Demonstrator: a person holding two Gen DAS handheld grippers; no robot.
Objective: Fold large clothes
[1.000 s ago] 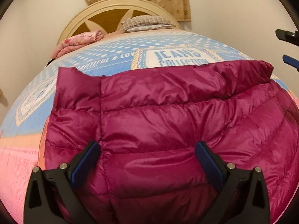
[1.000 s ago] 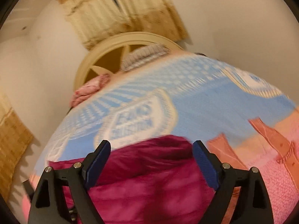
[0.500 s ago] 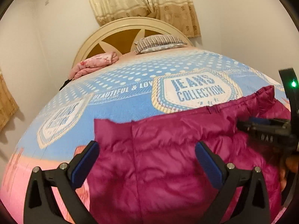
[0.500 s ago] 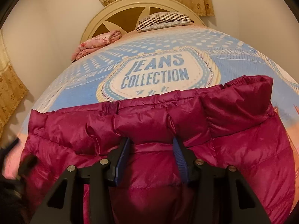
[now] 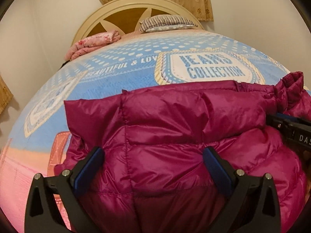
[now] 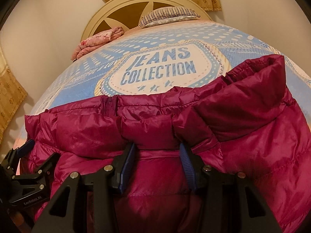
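A magenta quilted down jacket (image 5: 175, 128) lies on the bed and fills the lower half of both views (image 6: 243, 136). My left gripper (image 5: 152, 167) is wide open, its fingers pressed down on the jacket's left part near its edge. My right gripper (image 6: 157, 163) has its jaws partly closed around a puffed fold of the jacket near the collar. The right gripper also shows at the right edge of the left wrist view (image 5: 291, 130). The left gripper shows at the lower left of the right wrist view (image 6: 23, 155).
The bed has a blue and pink printed cover (image 5: 204, 68) reading "JEANS COLLECTION". A folded pink blanket (image 5: 93, 44) and a striped pillow (image 5: 167, 22) lie by the cream headboard (image 5: 124, 9). Walls stand close on both sides, curtains behind.
My right gripper swung down onto the jacket and narrowed its jaws around a fold. My left gripper lifted, then lowered back onto the jacket's left part, staying open.
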